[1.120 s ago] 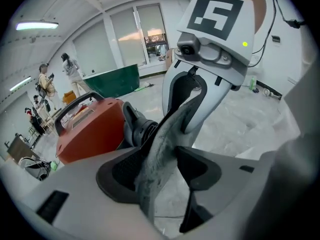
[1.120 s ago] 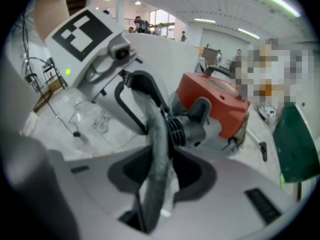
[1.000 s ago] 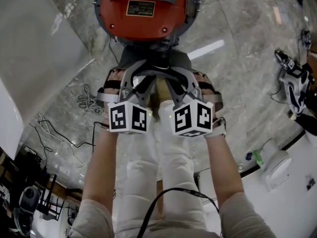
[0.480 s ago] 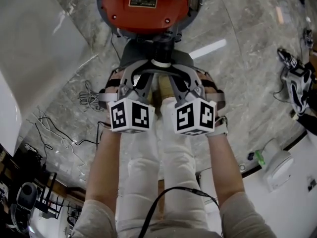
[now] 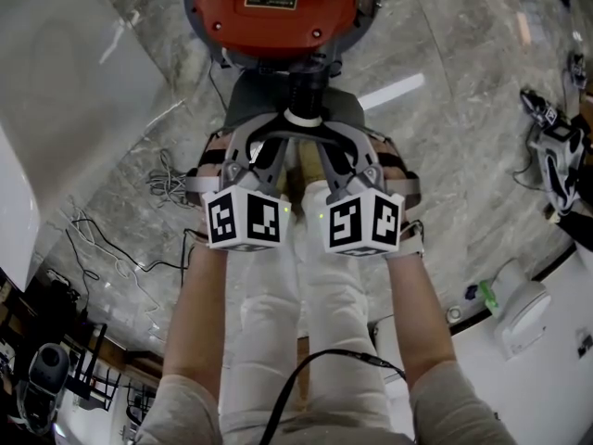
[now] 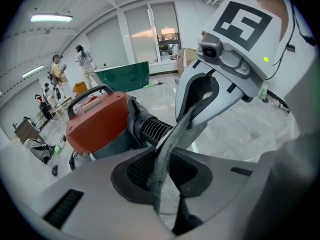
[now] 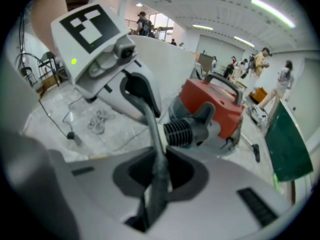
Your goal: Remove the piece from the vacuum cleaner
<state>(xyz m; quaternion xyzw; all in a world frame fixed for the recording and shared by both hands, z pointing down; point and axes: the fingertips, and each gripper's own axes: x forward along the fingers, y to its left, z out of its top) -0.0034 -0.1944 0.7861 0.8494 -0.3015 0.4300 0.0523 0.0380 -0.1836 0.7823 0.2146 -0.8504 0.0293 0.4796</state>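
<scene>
Looking steeply down on the orange vacuum cleaner (image 5: pixel 273 12), parked on the marble floor (image 5: pixel 445 156) at the far edge of view. Jutting from its near side toward the person: a black ribbed hose connector (image 5: pixel 303 95) with a white collar, long axis running far to near. Pinched at that collar from both sides, by the left gripper (image 5: pixel 287 130) on the left and the right gripper (image 5: pixel 318 130) on the right, tips almost meeting. Just closed down narrow on both, seemingly biting the collar. Equally near on either side. Probably calls for a straight pull nearward along that axis. Open floor left and right; legs close behind, loose cables (image 5: pixel 167 193) well apart at left.
</scene>
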